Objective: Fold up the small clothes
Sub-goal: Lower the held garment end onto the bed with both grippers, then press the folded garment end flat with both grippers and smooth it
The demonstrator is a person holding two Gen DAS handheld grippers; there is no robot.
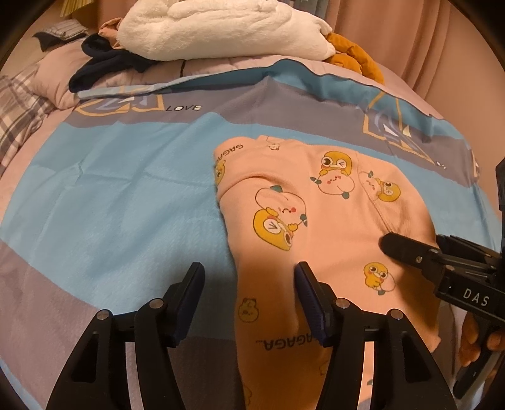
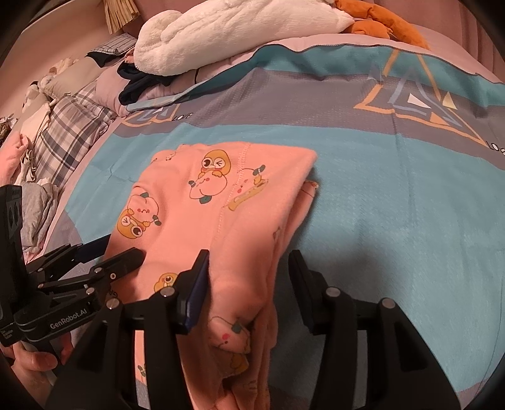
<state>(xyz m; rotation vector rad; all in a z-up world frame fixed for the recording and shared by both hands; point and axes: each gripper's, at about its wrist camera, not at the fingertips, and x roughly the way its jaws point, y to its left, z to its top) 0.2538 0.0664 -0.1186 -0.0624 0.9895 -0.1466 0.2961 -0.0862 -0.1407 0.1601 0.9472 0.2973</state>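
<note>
A small pink garment (image 1: 318,220) printed with yellow cartoon ducks lies partly folded on the blue and grey bedspread (image 1: 110,195). My left gripper (image 1: 247,274) is open, its fingers either side of the garment's left near edge. My right gripper (image 2: 249,261) is open over the garment's right near edge (image 2: 240,227), where the cloth bunches up between the fingers. In the left wrist view the right gripper (image 1: 391,243) shows at the right, over the cloth. In the right wrist view the left gripper (image 2: 123,249) shows at the left, open.
A white fluffy blanket (image 1: 221,28), dark clothes (image 1: 104,66) and an orange plush (image 1: 356,56) lie at the bed's far end. A plaid pillow (image 2: 66,132) and loose grey and white clothes (image 2: 34,205) lie to the left. Pink curtains (image 1: 426,47) hang behind.
</note>
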